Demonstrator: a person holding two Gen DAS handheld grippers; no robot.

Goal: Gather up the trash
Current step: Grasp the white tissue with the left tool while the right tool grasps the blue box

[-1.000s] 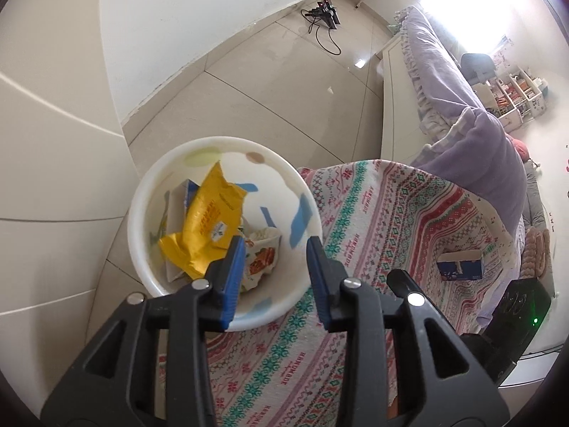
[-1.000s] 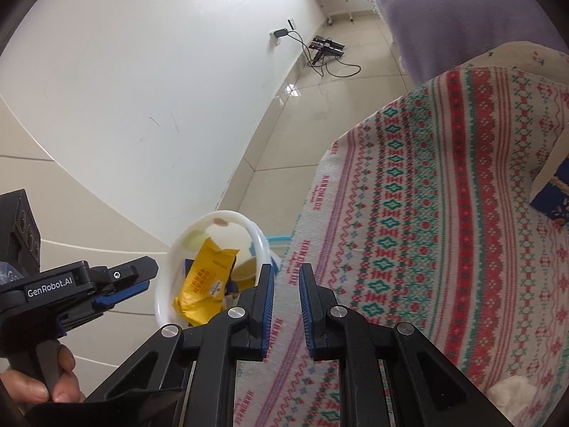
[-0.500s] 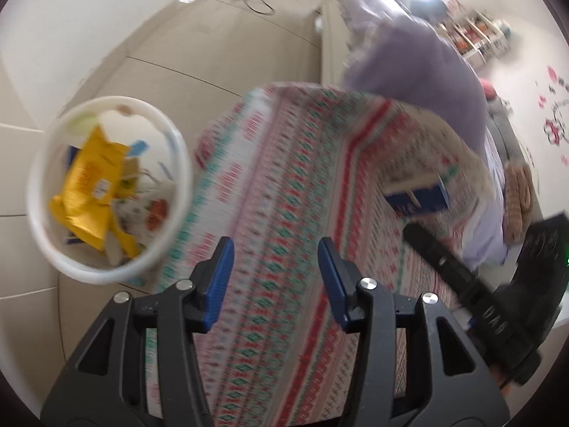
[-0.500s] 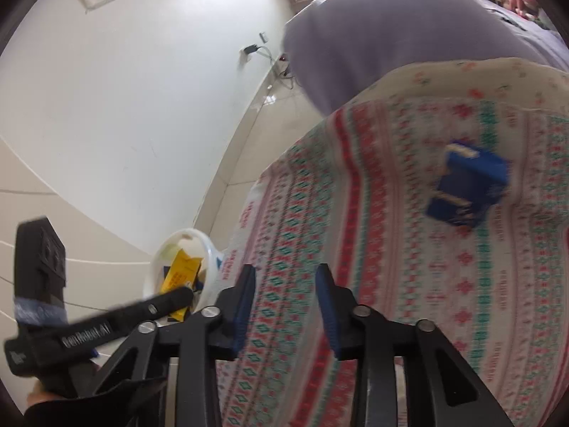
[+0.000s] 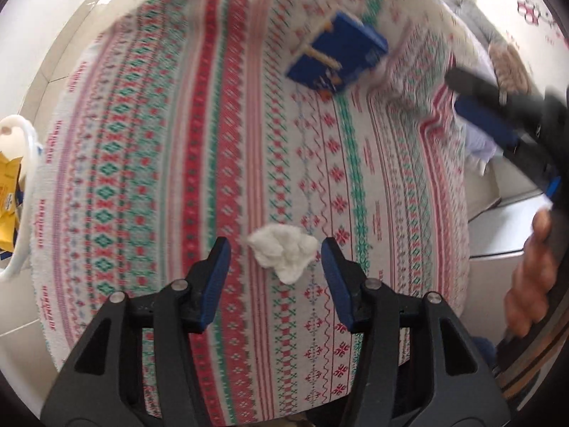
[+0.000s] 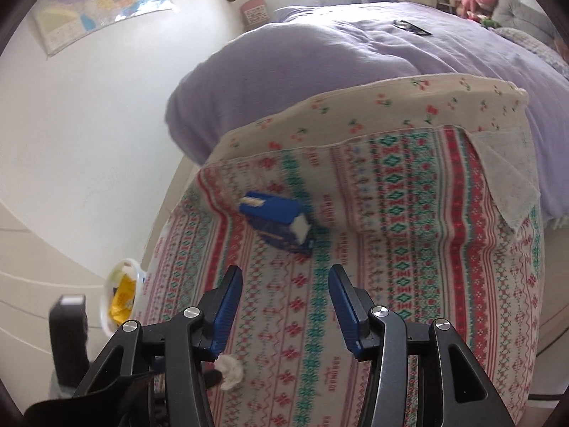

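Your left gripper (image 5: 274,274) hung over the crumpled white tissue (image 5: 282,251) on the patterned blanket (image 5: 199,142), jaws just opened and parted with the wad between them, untouched. It looked light and soft, best pinched across its bulk. Your right gripper (image 6: 284,306), jaws likewise just opened and empty, faced the blue carton (image 6: 275,222).

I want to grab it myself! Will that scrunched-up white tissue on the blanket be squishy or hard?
Probably squishy: the white tissue looks crumpled and puffy. It likely weighs almost nothing, so it may slide on the patterned blanket if nudged.
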